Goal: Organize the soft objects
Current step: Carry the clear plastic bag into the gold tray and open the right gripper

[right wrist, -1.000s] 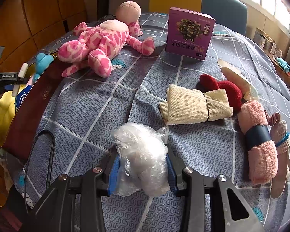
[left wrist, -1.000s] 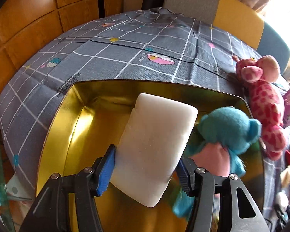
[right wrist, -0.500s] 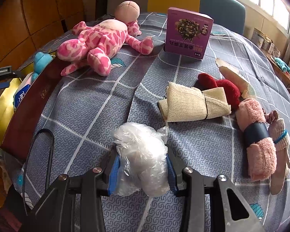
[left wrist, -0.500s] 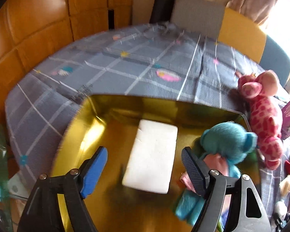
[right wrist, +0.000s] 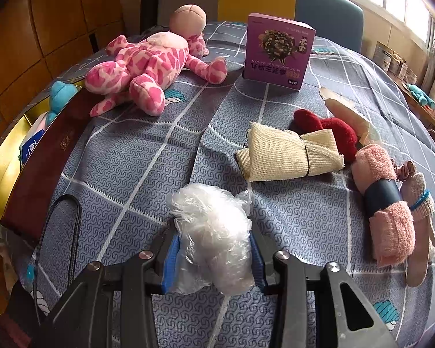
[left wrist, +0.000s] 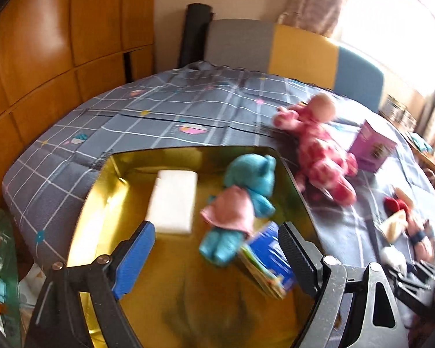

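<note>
Right wrist: grey checked tablecloth (right wrist: 148, 156) (wood-panelled wall (right wrist: 43, 29))

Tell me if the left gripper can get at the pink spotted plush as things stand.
Probably yes: the left gripper is empty, jaws opening, and the pink spotted plush lies uncovered on the cloth just past the gold box.

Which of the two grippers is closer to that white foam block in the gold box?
Left. The left gripper hangs just above the gold box, jaws opening, the white foam block just beyond them. The right gripper is over the tablecloth, gripping a plastic bag.
</note>
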Tool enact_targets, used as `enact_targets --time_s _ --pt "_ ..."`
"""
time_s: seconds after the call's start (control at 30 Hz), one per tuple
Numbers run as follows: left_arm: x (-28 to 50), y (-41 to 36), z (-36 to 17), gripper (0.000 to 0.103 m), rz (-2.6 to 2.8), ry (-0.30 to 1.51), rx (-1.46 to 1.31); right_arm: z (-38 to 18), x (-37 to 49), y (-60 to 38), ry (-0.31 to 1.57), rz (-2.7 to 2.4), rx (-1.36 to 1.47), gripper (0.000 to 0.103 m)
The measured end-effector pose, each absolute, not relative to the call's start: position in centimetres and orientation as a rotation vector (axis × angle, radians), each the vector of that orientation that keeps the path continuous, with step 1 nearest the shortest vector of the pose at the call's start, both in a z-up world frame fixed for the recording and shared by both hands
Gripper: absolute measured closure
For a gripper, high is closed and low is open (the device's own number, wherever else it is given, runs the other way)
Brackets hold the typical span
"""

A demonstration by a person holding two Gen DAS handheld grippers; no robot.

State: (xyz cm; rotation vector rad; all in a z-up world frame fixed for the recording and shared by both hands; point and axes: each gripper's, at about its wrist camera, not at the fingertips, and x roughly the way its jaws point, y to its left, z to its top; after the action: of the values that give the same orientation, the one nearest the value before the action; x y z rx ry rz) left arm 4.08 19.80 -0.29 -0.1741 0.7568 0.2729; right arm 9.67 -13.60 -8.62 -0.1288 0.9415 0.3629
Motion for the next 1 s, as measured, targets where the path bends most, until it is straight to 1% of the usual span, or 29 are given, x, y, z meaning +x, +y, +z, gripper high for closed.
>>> enact_targets --time_s 0.43,0.67,1.0 --pt "1.1 14.8 0.0 0.016 0.189 0.743 -0.095 -8.3 9.5 -13.3 0.926 0.332 -0.128 0.062" --pt "-0.3 13.9 -0.2 0.016 0.169 0.745 -0.04 -6.4 10.1 -12.7 0.918 0.358 -0.05 0.063" --pt "-2.2 15.0 0.9 0.016 0.203 0.698 -0.029 -2.5 8.6 -5.3 0.845 0.642 -0.088 0.063"
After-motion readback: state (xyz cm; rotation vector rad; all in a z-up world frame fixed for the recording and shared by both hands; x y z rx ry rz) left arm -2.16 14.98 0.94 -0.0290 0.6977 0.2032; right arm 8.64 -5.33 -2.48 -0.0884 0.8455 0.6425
